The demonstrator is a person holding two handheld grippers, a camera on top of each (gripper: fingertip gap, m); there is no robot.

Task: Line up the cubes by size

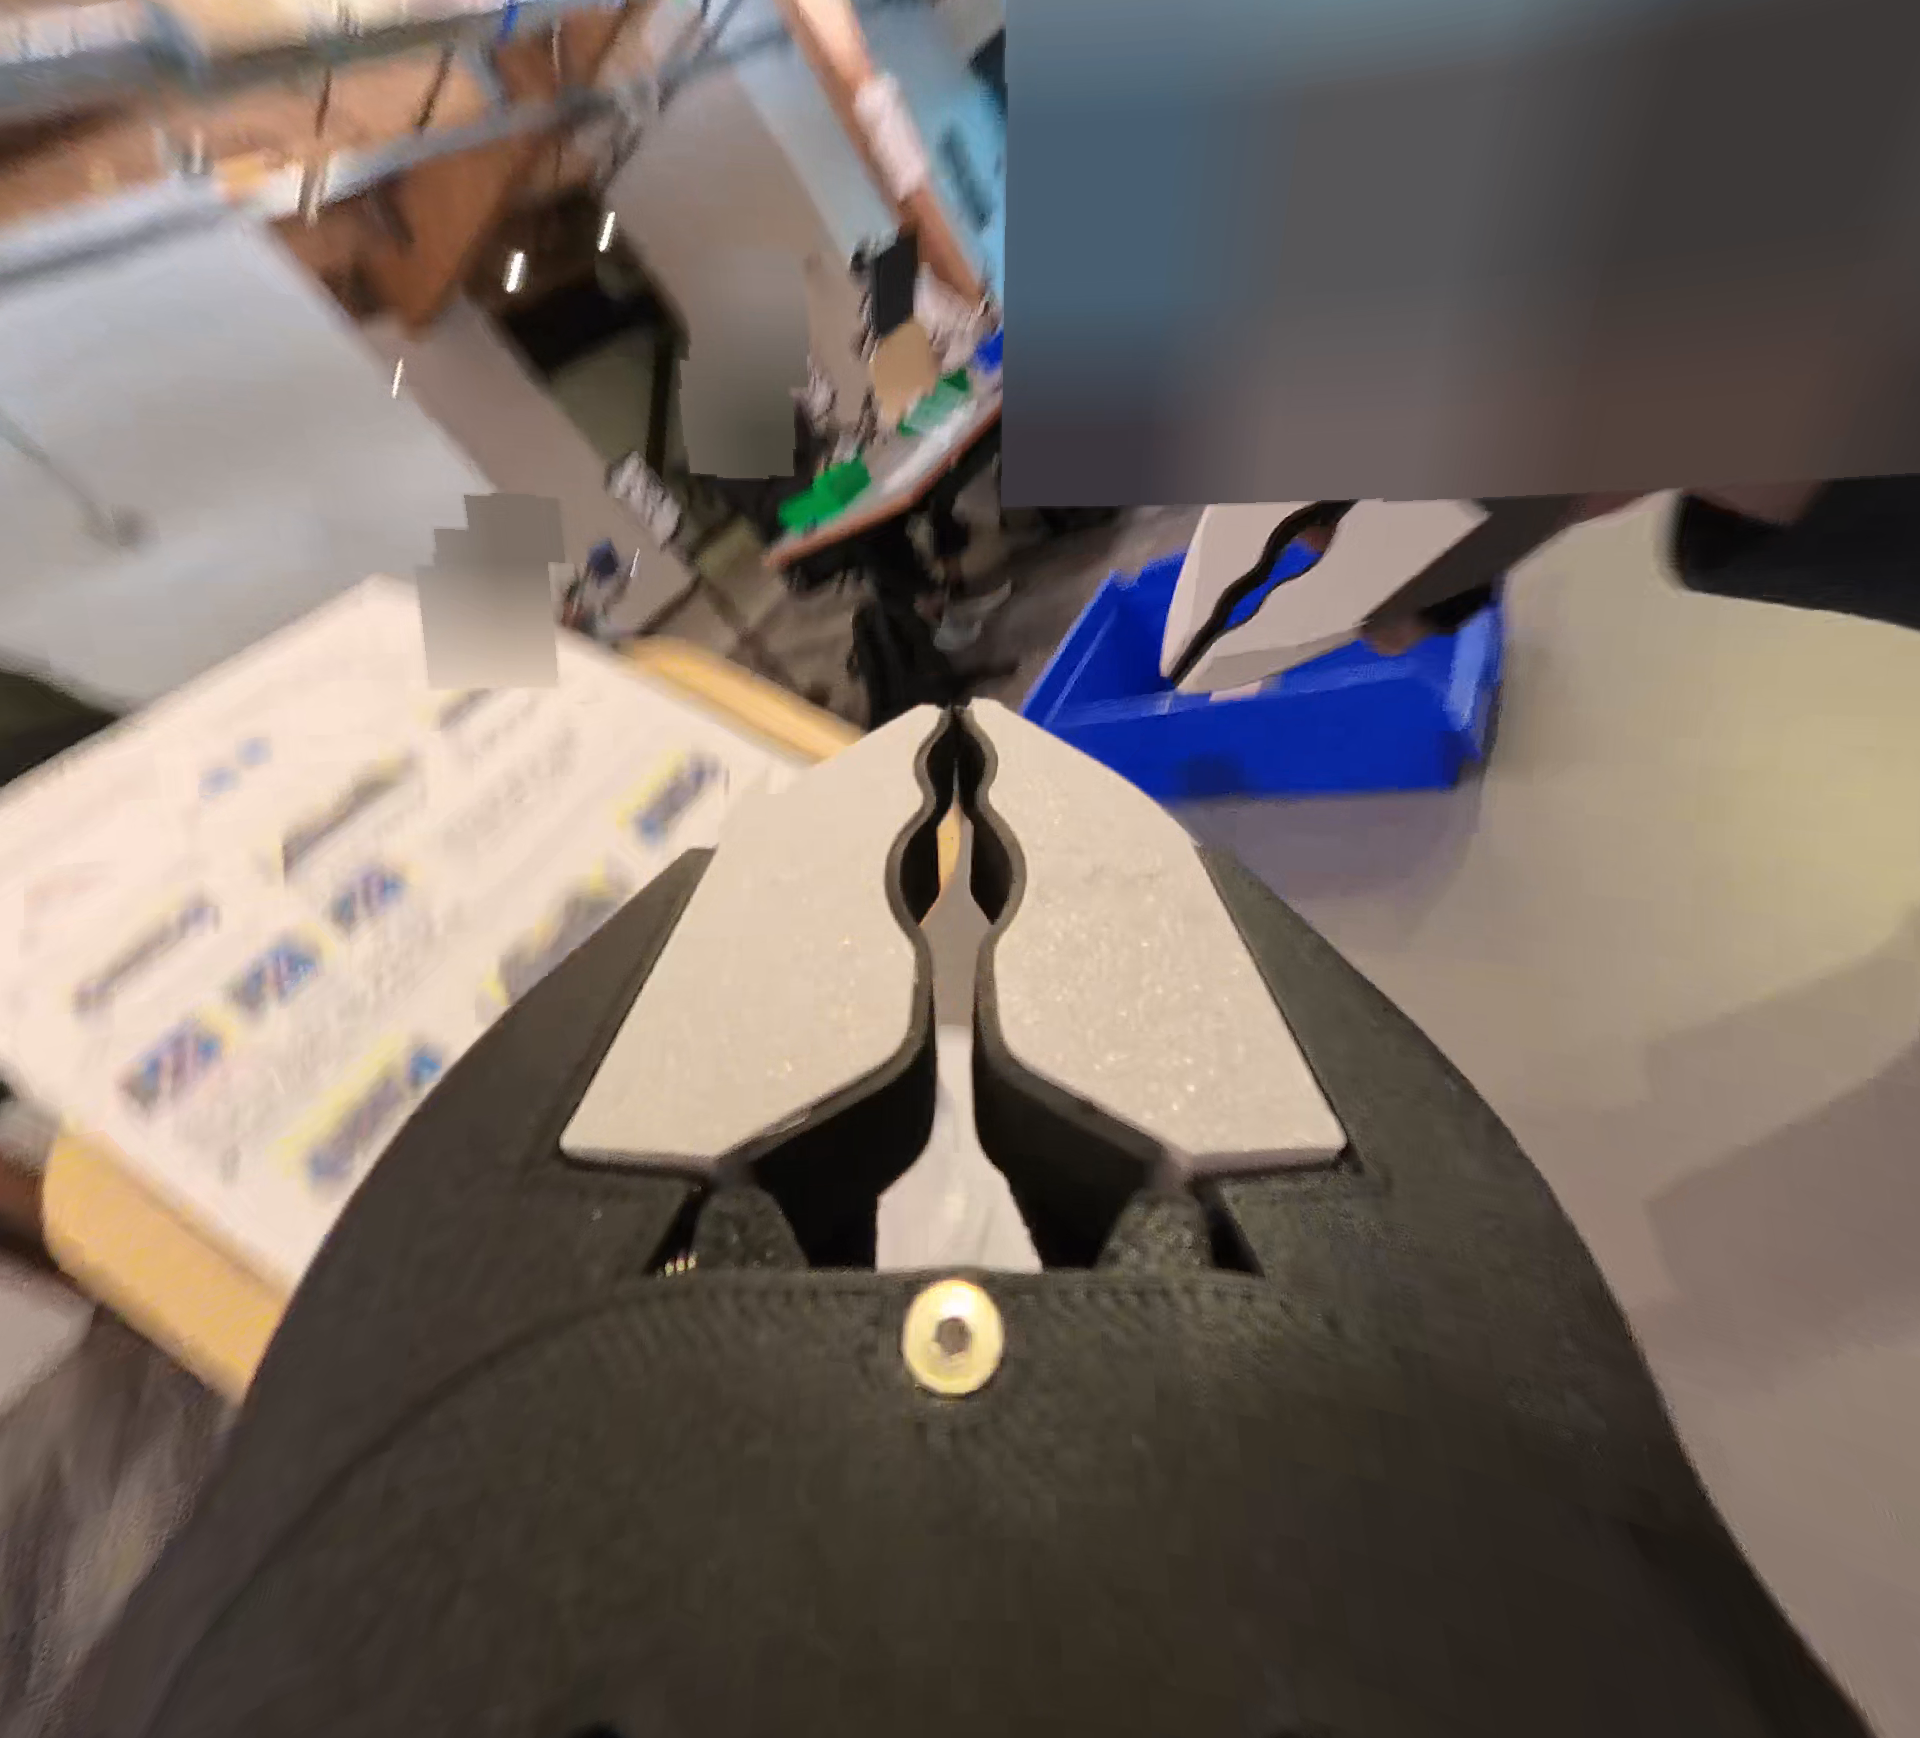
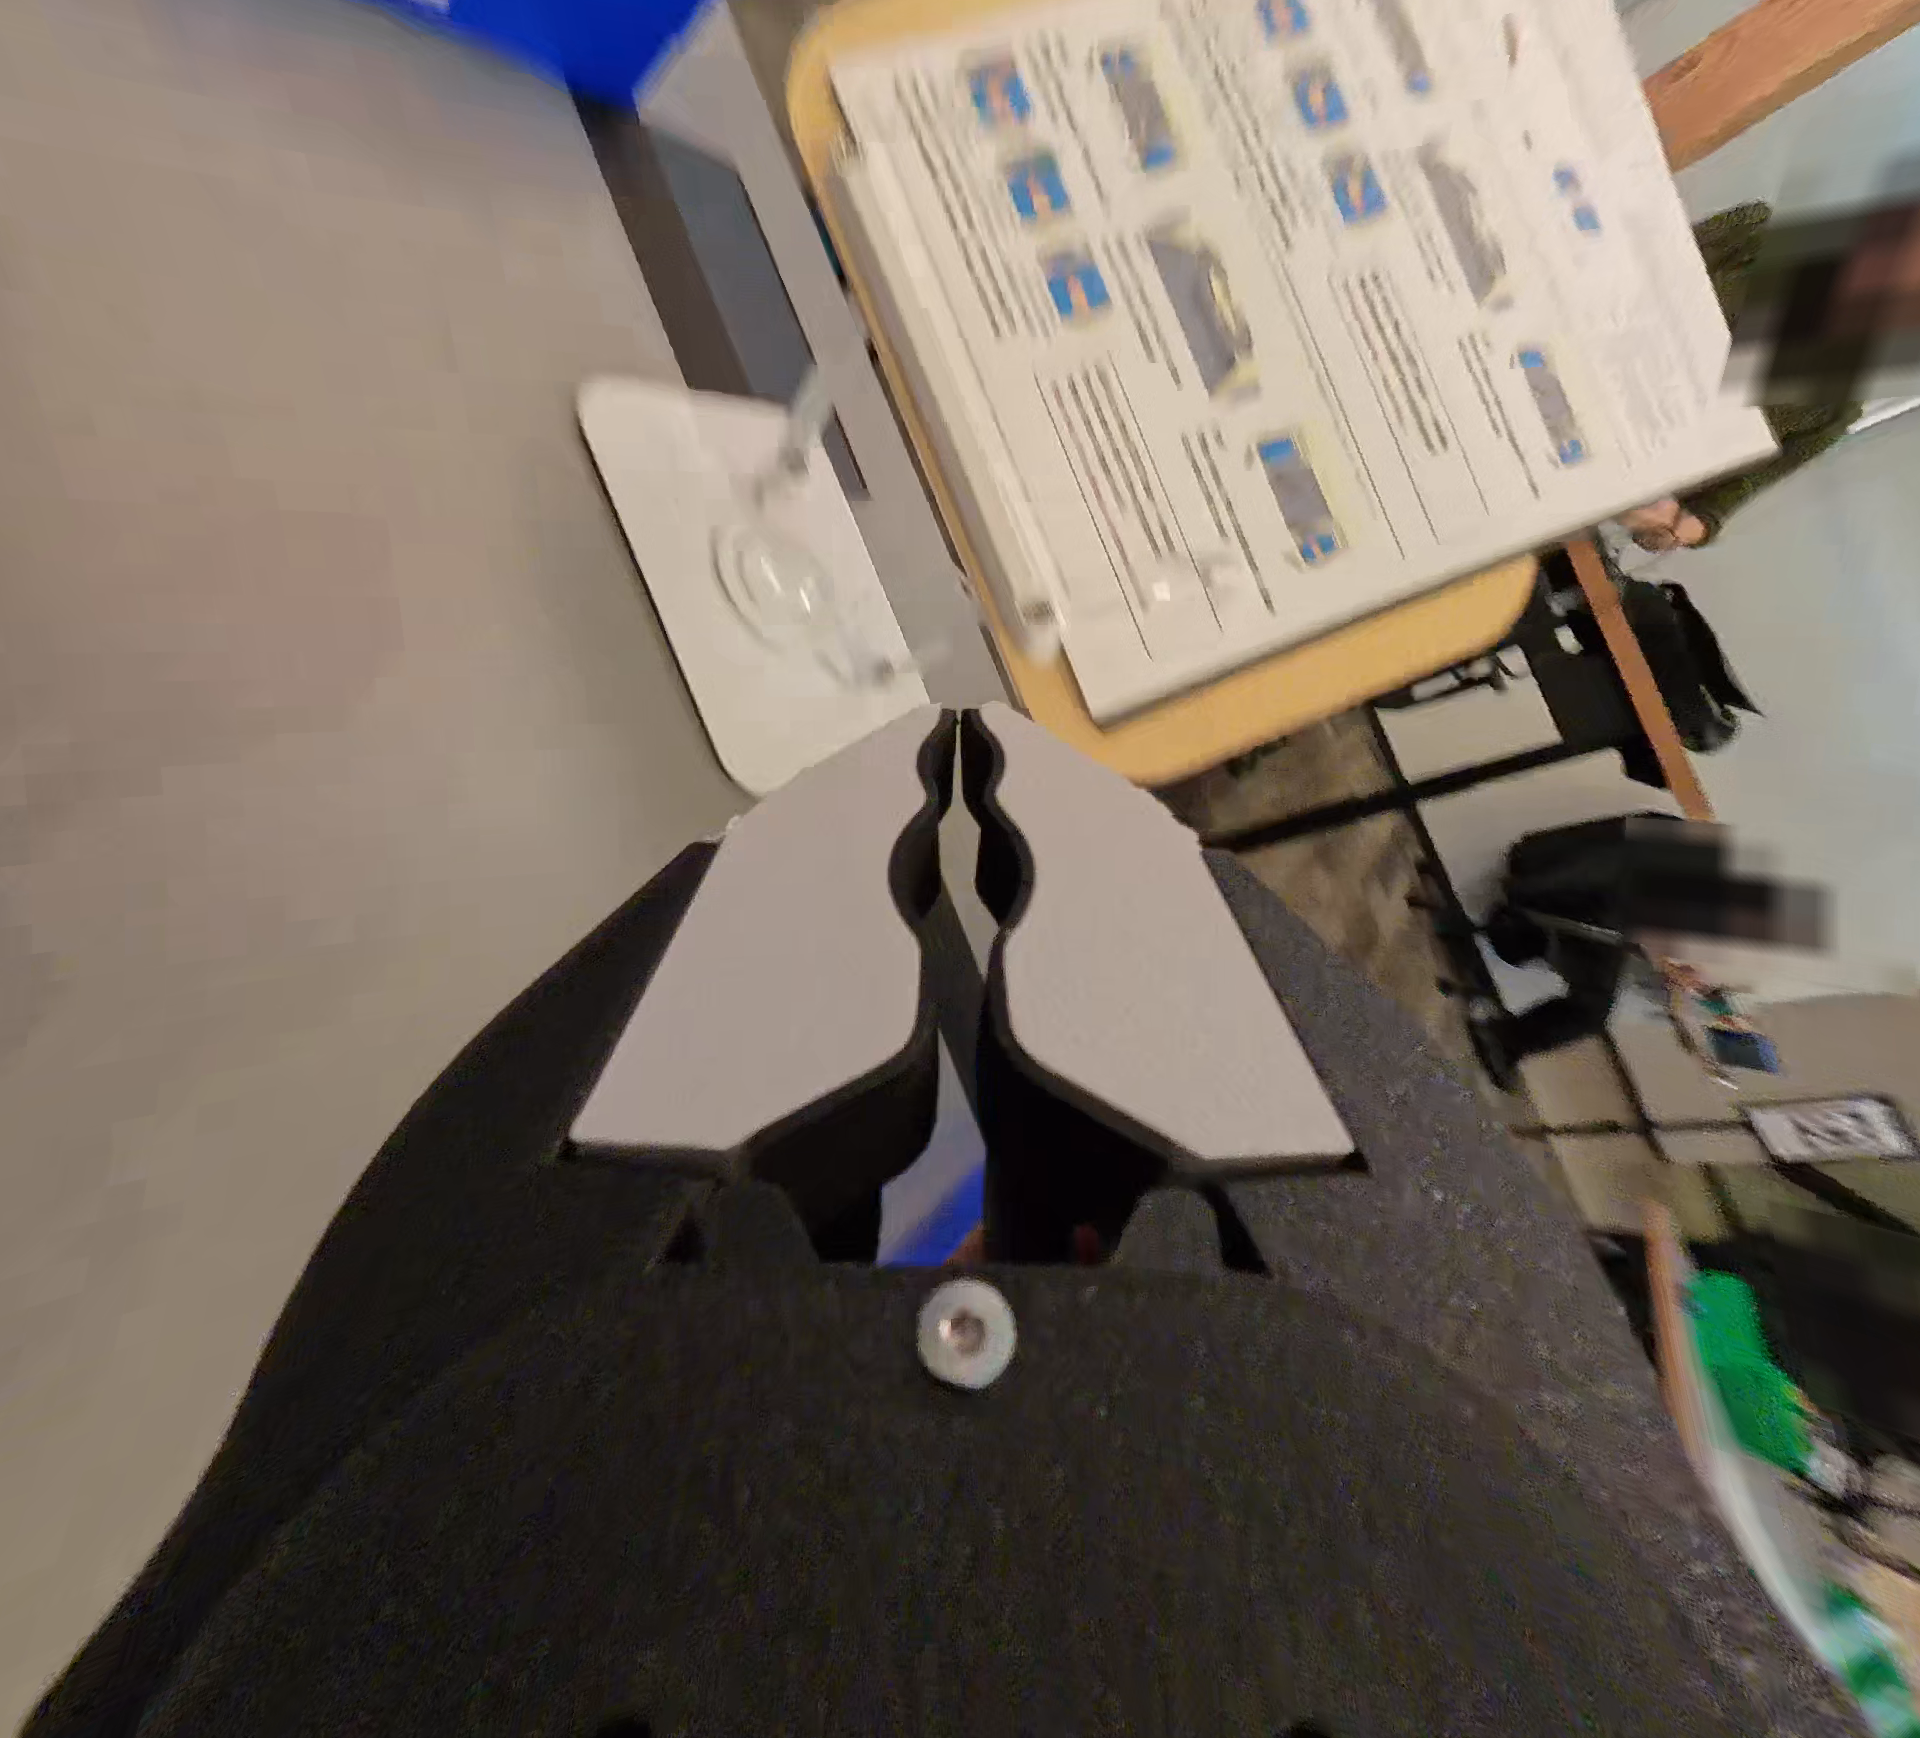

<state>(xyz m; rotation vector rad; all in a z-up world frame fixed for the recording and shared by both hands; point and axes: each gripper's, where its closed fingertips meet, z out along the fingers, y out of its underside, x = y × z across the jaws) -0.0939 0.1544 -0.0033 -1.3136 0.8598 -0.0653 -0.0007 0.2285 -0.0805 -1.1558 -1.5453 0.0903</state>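
While both views smear with motion, left gripper [image 1: 957, 720] sits closed on nothing; right gripper [image 2: 957, 720] likewise closed, bare, tips over the blue bin [image 1: 1340, 732]. Cubes: cannot tell where.

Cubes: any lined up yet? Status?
Nothing looks done: no cubes show in either view, and both are motion-blurred. In hand: nothing; the left tongs and right tongs are both closed with nothing between the tips. The right tongs sit over the blue bin at the edge of the grey table. Left: the whole line-up.
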